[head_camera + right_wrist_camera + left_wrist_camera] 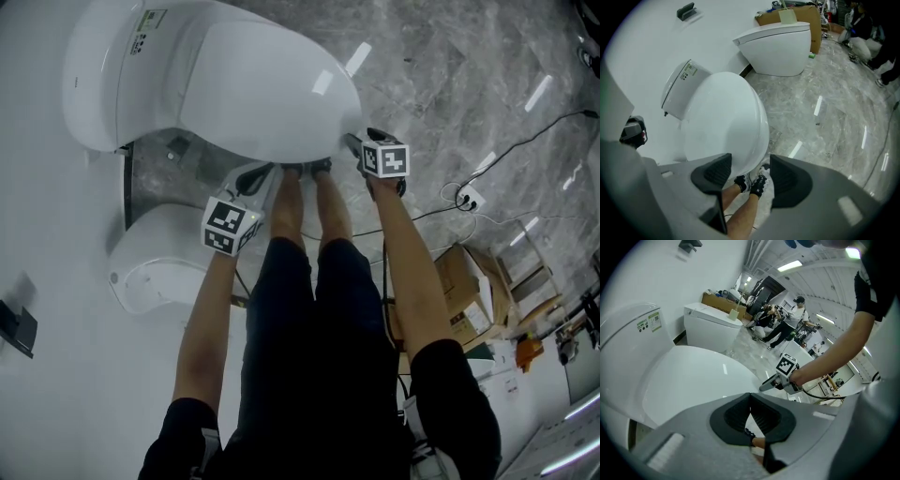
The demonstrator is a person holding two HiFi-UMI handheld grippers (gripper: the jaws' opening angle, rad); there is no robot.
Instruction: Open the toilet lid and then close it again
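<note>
Hovering at the near rim of the toilet lid (253, 89), which lies shut on the bowl, the right tongs (750, 171) gape empty (the left tongs (751, 414) are closed on nothing), so a shallow bite could slip off the glossy edge.

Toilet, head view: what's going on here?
A person stands at the front of a white toilet with a hand-held gripper in each hand. The lid is down. The right hand-held gripper is open at the lid's front edge, which shows in the gap between its jaws; whether it touches can't be told. The left hand-held gripper is shut on nothing, just off the same edge.
</note>
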